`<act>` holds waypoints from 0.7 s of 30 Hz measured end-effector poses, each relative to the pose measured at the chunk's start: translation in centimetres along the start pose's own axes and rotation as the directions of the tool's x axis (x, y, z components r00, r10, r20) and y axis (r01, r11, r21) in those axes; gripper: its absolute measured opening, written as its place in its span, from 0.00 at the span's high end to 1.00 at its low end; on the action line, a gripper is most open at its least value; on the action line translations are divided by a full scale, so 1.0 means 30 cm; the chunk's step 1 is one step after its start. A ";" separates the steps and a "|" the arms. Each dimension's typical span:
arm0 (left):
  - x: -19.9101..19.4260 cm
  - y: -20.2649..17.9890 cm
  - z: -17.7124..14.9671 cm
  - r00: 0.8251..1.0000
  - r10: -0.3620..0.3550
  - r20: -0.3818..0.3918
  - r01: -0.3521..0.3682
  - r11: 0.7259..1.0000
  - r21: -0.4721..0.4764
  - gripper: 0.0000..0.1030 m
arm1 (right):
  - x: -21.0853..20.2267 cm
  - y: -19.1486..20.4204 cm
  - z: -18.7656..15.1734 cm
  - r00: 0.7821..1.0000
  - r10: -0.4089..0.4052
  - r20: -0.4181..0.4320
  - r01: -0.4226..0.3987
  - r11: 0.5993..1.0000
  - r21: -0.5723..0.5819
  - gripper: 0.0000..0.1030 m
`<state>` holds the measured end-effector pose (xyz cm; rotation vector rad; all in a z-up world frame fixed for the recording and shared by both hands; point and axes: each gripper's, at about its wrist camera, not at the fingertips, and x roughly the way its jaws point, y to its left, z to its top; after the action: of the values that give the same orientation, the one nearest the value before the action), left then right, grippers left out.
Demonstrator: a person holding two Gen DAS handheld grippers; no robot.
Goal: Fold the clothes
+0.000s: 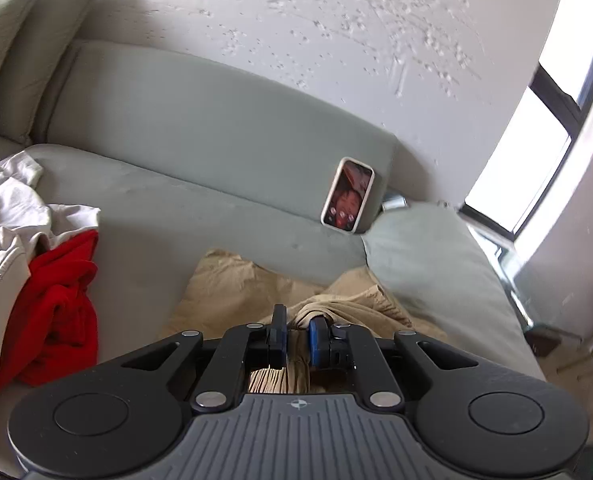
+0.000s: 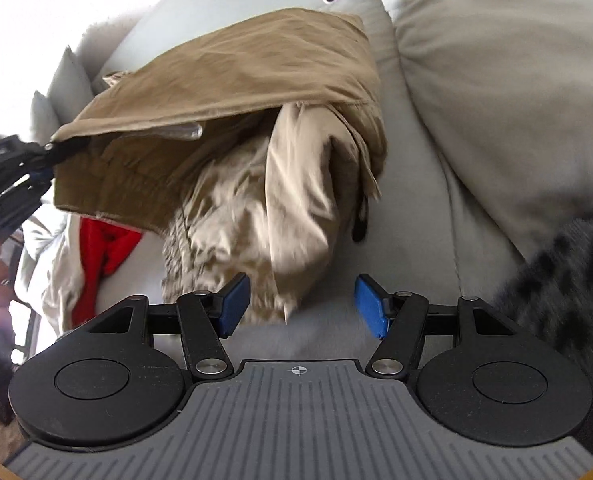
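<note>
I keep the left gripper (image 1: 296, 334) pinched on the khaki trousers (image 2: 232, 80), lifting an edge at nine o'clock to open the fold. My right gripper (image 2: 302, 300) hangs wide, empty, ready for the hanging cloth at twelve.

- tan khaki trousers (image 2: 232, 80), paler beige lining inside
- red garment (image 1: 62, 304) at sofa's left edge
- off-white garment (image 1: 8, 208) beside red one
- sofa (image 1: 200, 128) pale grey-green, cushions same
- gripper pads (image 2: 234, 304) blue, linkages black, base grey ribbed
- phone (image 1: 348, 196) in white case
- wall (image 1: 296, 20) white, textured
- grey dark-spotted fabric (image 2: 568, 280), right edge
</note>
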<state>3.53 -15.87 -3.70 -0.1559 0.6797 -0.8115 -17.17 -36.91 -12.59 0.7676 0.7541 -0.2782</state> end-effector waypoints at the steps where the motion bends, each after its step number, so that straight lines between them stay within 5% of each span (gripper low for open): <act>1: -0.006 0.010 0.009 1.000 0.006 0.013 -0.006 1.000 -0.023 0.91 | 0.008 0.012 0.006 1.000 -0.008 0.020 0.008 1.000 -0.027 0.45; 2: -0.014 0.028 0.024 1.000 0.010 0.028 -0.008 0.998 -0.063 0.91 | 0.014 0.023 0.016 0.999 -0.020 0.033 0.022 0.998 -0.052 0.82; 3: -0.022 0.045 0.038 0.999 0.015 0.042 -0.010 0.995 -0.103 0.91 | 0.019 0.033 0.030 0.999 -0.040 0.035 0.043 0.996 -0.078 0.95; 7: -0.065 0.118 0.088 0.997 0.008 0.072 0.014 0.957 -0.290 0.93 | -0.087 0.047 0.146 0.981 -0.051 0.188 0.065 0.996 -0.066 0.96; 11: -0.107 0.177 0.083 0.997 -0.074 0.018 0.073 0.865 -0.497 0.93 | -0.340 0.131 0.331 0.880 -0.053 0.471 0.118 0.987 -0.110 0.96; 14: -0.100 0.195 0.023 0.996 -0.070 -0.049 0.035 0.855 -0.518 0.93 | -0.485 0.197 0.406 0.843 -0.008 0.539 0.101 0.985 -0.143 0.95; 16: -0.075 0.208 -0.032 0.992 -0.042 -0.120 -0.024 0.866 -0.499 0.91 | -0.490 0.205 0.419 0.877 -0.022 0.481 0.111 0.981 -0.158 0.86; 18: -0.044 0.228 -0.090 0.980 0.003 -0.200 -0.099 0.875 -0.475 0.91 | -0.430 0.172 0.412 0.926 -0.075 0.369 0.133 0.982 -0.136 0.48; 21: -0.043 0.239 -0.138 0.968 0.064 -0.243 -0.163 0.895 -0.415 0.79 | -0.312 0.064 0.355 0.973 -0.144 0.183 0.155 0.987 -0.045 0.44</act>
<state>4.77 -9.50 -9.00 -0.4283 1.0708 -0.5573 -17.41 -43.49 0.10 0.6210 0.6476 -0.4531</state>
